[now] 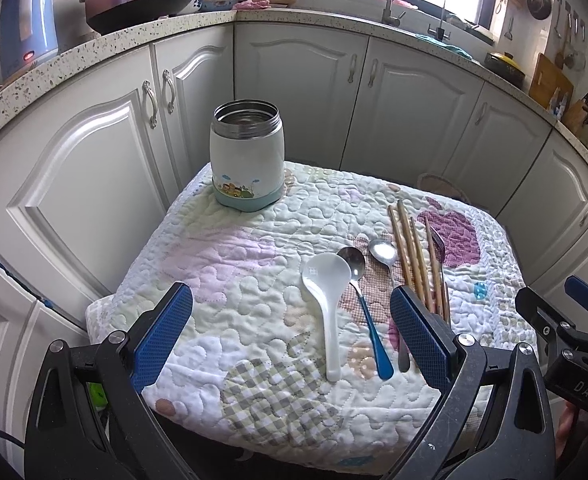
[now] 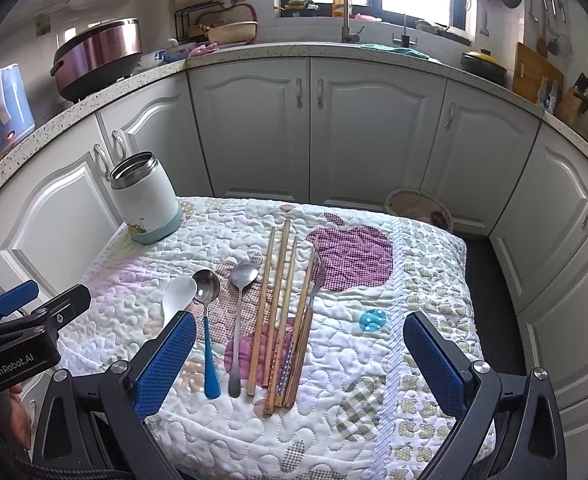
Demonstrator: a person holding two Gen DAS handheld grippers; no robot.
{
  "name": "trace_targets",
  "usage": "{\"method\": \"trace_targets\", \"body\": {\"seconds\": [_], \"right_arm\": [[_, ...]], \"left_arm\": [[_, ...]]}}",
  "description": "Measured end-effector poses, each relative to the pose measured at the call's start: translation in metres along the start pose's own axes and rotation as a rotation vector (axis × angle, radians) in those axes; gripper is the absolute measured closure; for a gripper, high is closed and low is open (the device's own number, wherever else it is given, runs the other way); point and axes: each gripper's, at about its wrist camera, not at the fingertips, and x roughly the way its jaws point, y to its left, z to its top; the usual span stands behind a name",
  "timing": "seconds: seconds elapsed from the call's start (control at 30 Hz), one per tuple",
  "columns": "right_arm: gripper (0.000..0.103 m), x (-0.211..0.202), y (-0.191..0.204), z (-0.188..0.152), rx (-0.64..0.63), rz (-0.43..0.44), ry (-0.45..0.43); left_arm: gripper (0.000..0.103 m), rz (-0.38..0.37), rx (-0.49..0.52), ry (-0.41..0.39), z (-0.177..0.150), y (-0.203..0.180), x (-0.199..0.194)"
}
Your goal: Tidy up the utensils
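So, readable text first: we saw "GenRobot.AI" on the left gripper [image 2: 34, 312] body at 9 o'clock in the right wrist view, and "DAS" on the right gripper [image 1: 573, 320] body at 4 o'clock in the left wrist view. No other legible writing; the jar [image 1: 247, 156] carried only a small cartoon print near its base.

Both grippers had their jaws spread wide, nothing between the blue pads [image 1: 162, 336].

Utensils lay in a row on the quilted pad [image 1: 222, 264], handles toward us: white ceramic spoon [image 1: 327, 300], blue-handled spoon [image 1: 363, 300], plain steel spoon [image 2: 241, 312], wooden chopsticks [image 2: 278, 312], then a fork [image 2: 318, 276] lying partly on the rightmost chopsticks. In the right wrist view they sat at 12 o'clock from that gripper's jaws. The jar stood upright, lid off, at the pad's far left corner, 11 o'clock, well apart from the row.

Open room: bare pad between jar and utensils, and right of the fork toward the 3 o'clock edge. White cabinets [image 2: 373, 128] stood close behind the far edge.
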Motion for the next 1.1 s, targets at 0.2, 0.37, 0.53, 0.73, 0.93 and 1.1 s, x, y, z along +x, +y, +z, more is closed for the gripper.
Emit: {"method": "trace_targets", "body": {"seconds": [0.2, 0.37, 0.53, 0.73, 0.93, 1.1], "right_arm": [[0.0, 0.004, -0.002, -0.002, 0.012, 0.014, 0.012], [0.0, 0.009, -0.001, -0.004, 0.015, 0.021, 0.025], [0.0, 0.013, -0.002, -0.006, 0.021, 0.032, 0.036], [0.0, 0.017, 0.001, -0.007, 0.009, 0.038, 0.047], [0.0, 0.023, 0.002, -0.01, 0.003, 0.049, 0.059], [0.0, 0.028, 0.002, -0.011, -0.008, 0.044, 0.065]], "left_arm": [[0.003, -0.002, -0.009, 0.002, 0.0, 0.003, 0.003], [0.003, 0.009, -0.003, 0.005, -0.002, 0.002, 0.007], [0.003, 0.01, -0.01, 0.016, -0.003, 0.003, 0.011], [0.003, 0.007, -0.024, 0.028, -0.005, 0.006, 0.016], [0.003, 0.011, -0.015, 0.018, -0.004, 0.01, 0.019], [0.003, 0.012, -0.021, 0.023, 0.0, 0.02, 0.025]]}}
